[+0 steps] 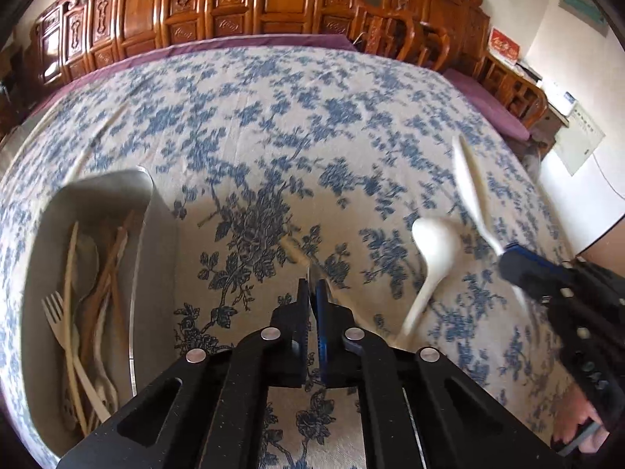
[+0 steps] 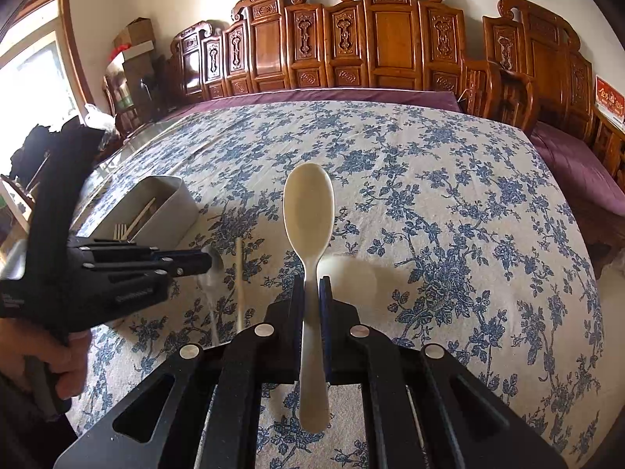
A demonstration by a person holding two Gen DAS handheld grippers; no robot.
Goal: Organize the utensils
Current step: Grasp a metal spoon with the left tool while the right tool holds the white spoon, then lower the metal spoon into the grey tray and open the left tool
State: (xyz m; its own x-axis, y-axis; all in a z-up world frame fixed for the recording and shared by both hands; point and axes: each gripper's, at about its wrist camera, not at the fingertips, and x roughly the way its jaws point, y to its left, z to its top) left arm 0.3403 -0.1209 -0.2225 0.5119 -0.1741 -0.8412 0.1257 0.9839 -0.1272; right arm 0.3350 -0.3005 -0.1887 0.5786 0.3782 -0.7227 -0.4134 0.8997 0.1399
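My right gripper is shut on the handle of a cream spoon, bowl pointing away, held above the flowered cloth. In the left wrist view this spoon is blurred, sticking out of the right gripper. My left gripper is shut on a thin metal utensil; what kind it is I cannot tell. It shows at the left gripper in the right wrist view. A grey utensil bin at the left holds several forks, spoons and chopsticks. A white spoon lies on the cloth.
A pale chopstick lies on the blue-flowered tablecloth beside the left gripper. The grey bin stands at the table's left. Carved wooden chairs line the far side. Purple cushions lie at the right.
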